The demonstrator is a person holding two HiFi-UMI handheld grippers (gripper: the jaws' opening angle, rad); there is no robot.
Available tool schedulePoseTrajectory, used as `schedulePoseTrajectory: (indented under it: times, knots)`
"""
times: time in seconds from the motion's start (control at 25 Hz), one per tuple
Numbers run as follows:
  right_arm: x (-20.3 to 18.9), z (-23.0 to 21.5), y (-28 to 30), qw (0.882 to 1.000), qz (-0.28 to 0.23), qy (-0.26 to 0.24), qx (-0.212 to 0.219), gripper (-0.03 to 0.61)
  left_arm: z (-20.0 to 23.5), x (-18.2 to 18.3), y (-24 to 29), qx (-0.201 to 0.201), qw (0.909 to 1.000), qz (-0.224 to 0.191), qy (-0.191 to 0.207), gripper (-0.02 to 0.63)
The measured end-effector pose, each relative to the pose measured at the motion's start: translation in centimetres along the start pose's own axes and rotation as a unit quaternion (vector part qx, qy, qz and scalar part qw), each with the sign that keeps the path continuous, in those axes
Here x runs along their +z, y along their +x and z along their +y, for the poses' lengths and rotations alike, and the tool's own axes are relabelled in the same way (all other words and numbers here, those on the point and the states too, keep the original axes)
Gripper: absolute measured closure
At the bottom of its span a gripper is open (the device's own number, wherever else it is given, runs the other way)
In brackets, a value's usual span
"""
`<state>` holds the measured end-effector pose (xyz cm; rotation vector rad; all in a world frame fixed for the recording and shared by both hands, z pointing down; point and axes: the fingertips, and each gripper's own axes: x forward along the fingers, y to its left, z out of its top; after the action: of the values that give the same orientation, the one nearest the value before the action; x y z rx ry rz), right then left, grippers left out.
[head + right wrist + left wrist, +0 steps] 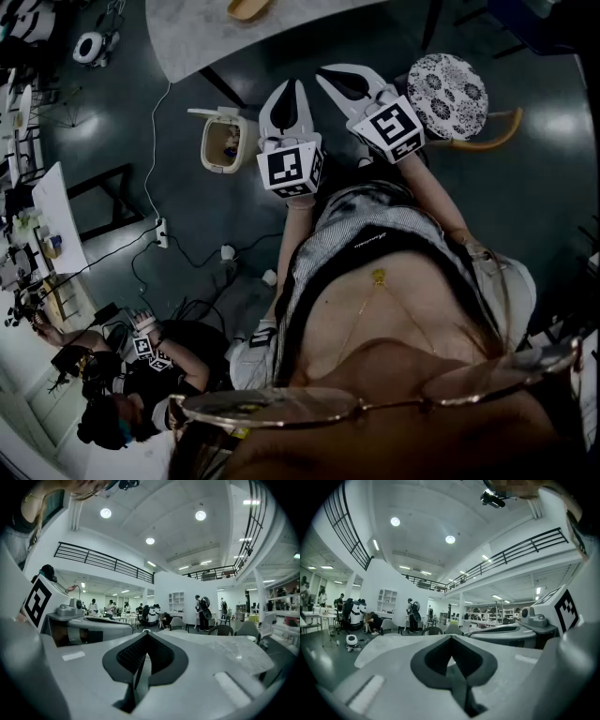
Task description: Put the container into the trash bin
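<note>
In the head view a cream trash bin (223,142) stands on the dark floor with its lid tipped open, just left of my left gripper (293,84). A tan bowl-like container (247,8) lies on the pale table (197,37) at the top edge, beyond both grippers. My right gripper (325,73) is held beside the left one, both raised in front of the person's chest. In each gripper view the jaws meet at the tips with nothing between them: left gripper (451,637), right gripper (146,633).
A round stool with a patterned cushion (448,95) stands right of the right gripper. Cables and a power strip (161,232) lie on the floor at left. A person crouches at the lower left (131,375). Desks with clutter (37,234) line the left edge.
</note>
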<state>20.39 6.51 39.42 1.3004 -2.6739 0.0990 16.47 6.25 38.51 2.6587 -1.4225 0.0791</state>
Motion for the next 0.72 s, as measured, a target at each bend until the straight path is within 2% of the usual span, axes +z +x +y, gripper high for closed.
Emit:
schedulePoseTrajectory:
  times: [0.16, 0.4, 0.72]
  knots:
    - [0.8, -0.2, 1.2, 0.999, -0.029, 0.023, 0.005, 0.552, 1.7, 0.4, 0.5, -0.002, 1.0000, -0.005, 0.000, 0.612]
    - [1.1, -0.8, 3.3, 0.999, -0.028, 0.024, 0.003, 0.552, 4.4, 0.9, 1.0, -0.013, 0.9998, -0.016, -0.007, 0.612]
    - [1.7, -0.3, 6.8, 0.999, -0.033, 0.035, -0.020, 0.552, 8.6, 0.4, 1.1, -0.027, 0.9996, 0.005, -0.006, 0.612]
